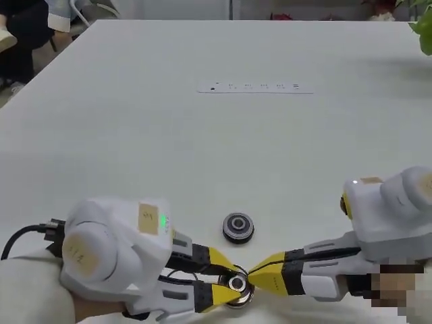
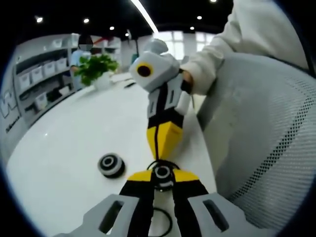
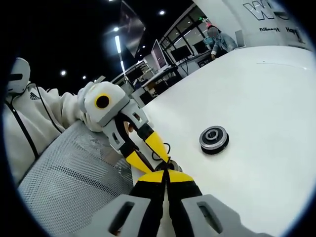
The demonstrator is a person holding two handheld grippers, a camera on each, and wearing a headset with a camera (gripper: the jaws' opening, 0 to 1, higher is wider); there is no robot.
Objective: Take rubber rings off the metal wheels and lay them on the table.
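1. Flat white power strip (image 1: pixel 255 87) lies on the tabletop (image 1: pixel 135 135), far side, roughly centred.
2. Green potted plant (image 2: pixel 96 69) stands at the tabletop's far end in the left gripper view; a few leaves poke into the head view's top right corner.
3. Grey mesh chair back (image 2: pixel 266 148) sits just beside the tabletop edge and also shows in the right gripper view.
4. Wall shelves with white bins (image 2: pixel 44 74) run left of the plant.
5. Monitors (image 3: pixel 160 54) stand on desks beyond the tabletop, with a background person (image 3: pixel 219 39) near them.
6. Ceiling has a long strip light (image 2: pixel 145 15) plus round spots.
7. Dark wall lettering (image 3: pixel 276 19) is cut off.
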